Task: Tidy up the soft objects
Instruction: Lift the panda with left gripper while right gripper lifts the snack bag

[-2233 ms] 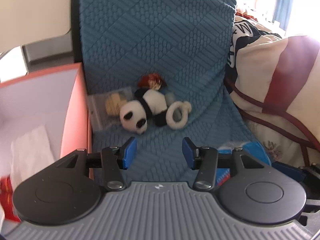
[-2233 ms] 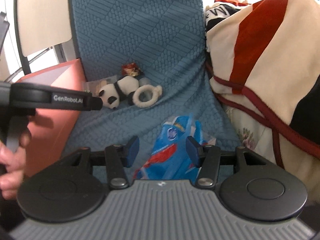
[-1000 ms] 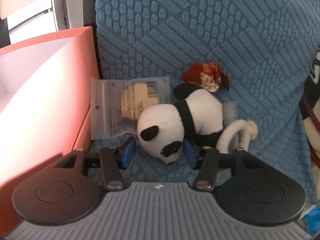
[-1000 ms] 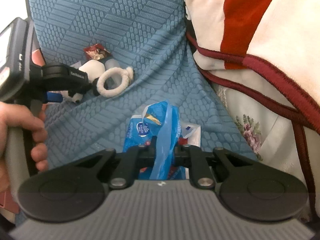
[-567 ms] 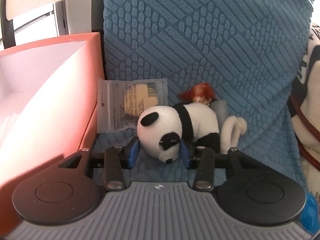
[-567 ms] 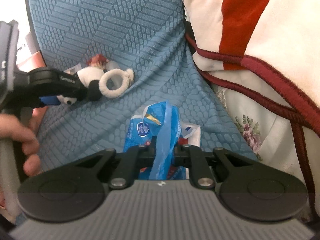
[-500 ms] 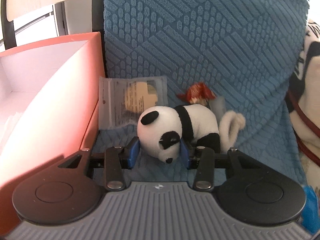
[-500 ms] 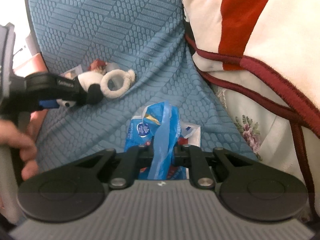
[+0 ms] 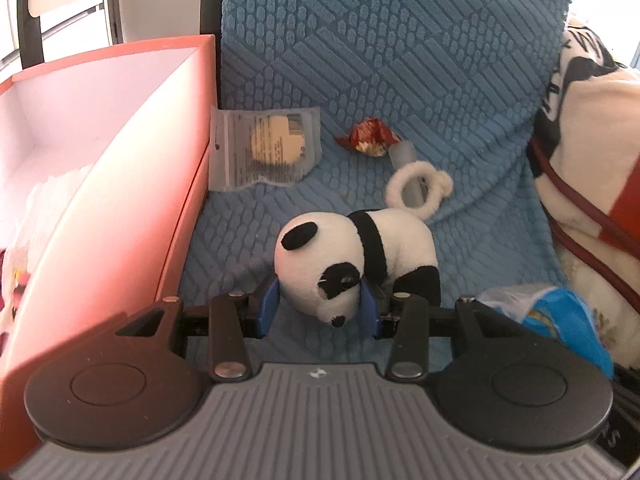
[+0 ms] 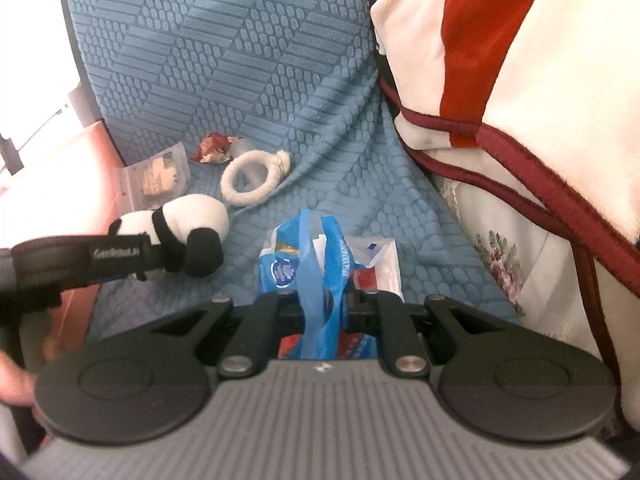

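My left gripper (image 9: 318, 308) pinches the panda plush (image 9: 356, 256) by its head just above the blue cover, my right gripper (image 10: 323, 312) clamps the blue plastic bag (image 10: 320, 256) — next, I judge, both go over into the red box (image 9: 120, 184) alongside.

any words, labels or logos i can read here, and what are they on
"GenRobot.AI", blurred and only just legible: on the arm of the left gripper, seen in the right wrist view.
Blue plastic bag: round logo and white lettering, too blurred to read.
Clear packet: barcode and fine print, too small to read.
Red wrapper: pattern only, no legible text.
Black marks on the blanket: cut off, unreadable.
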